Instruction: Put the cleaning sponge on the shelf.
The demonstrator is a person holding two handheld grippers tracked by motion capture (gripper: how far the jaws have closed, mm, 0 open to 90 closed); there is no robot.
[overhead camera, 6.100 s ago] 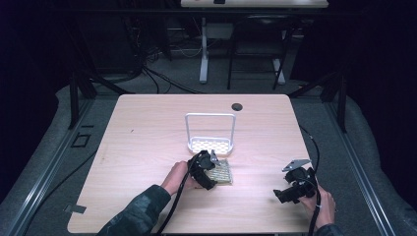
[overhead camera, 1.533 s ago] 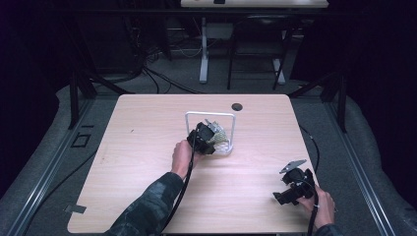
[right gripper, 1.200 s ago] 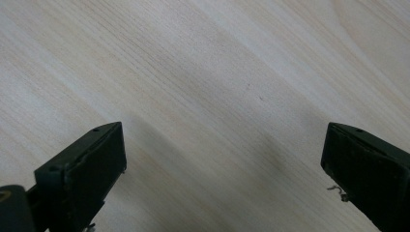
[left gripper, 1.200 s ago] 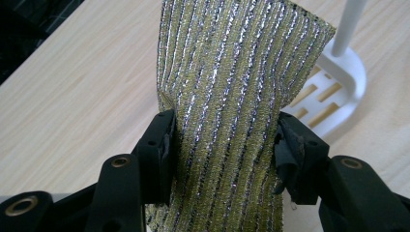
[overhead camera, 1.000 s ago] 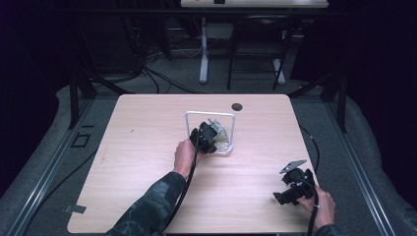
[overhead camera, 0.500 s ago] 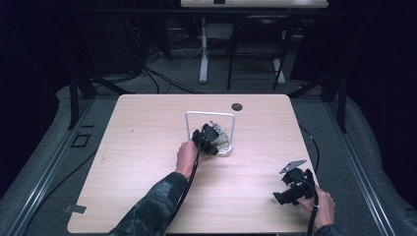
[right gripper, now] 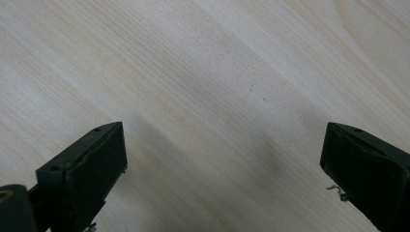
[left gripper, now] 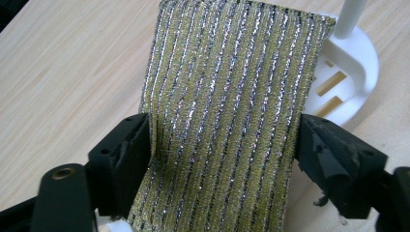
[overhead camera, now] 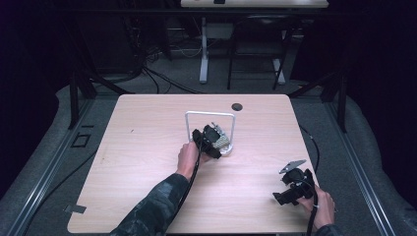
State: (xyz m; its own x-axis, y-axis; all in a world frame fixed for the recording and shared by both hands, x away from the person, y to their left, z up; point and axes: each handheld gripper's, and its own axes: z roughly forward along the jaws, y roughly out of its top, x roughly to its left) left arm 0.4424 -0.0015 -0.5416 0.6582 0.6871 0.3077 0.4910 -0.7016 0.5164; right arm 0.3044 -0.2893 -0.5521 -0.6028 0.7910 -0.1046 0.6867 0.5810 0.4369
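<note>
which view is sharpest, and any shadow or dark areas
Left gripper view: sharpest, the sparkly striped cloth glints thread by thread. Right gripper view: a soft diagonal shadow crosses the table. High view: table evenly lit, the surroundings nearly black.

Light wood table (overhead camera: 147, 147), white rack (overhead camera: 210, 129) standing on it mid-table, dark grommet (overhead camera: 237, 106) near far edge

The white rack (overhead camera: 210, 129), with its upright hoop frame, stands near the middle of the surface (overhead camera: 147, 147) and blocks a straight pass there; the glittery yellow-striped cloth (left gripper: 232, 111) leans in it, taking up the gap between the left gripper's (overhead camera: 211, 140) jaws. Bare wood lies wide to the left and in front. Around the right gripper (overhead camera: 295, 186), near the front right edge, the wood is free between its spread jaws.
</note>
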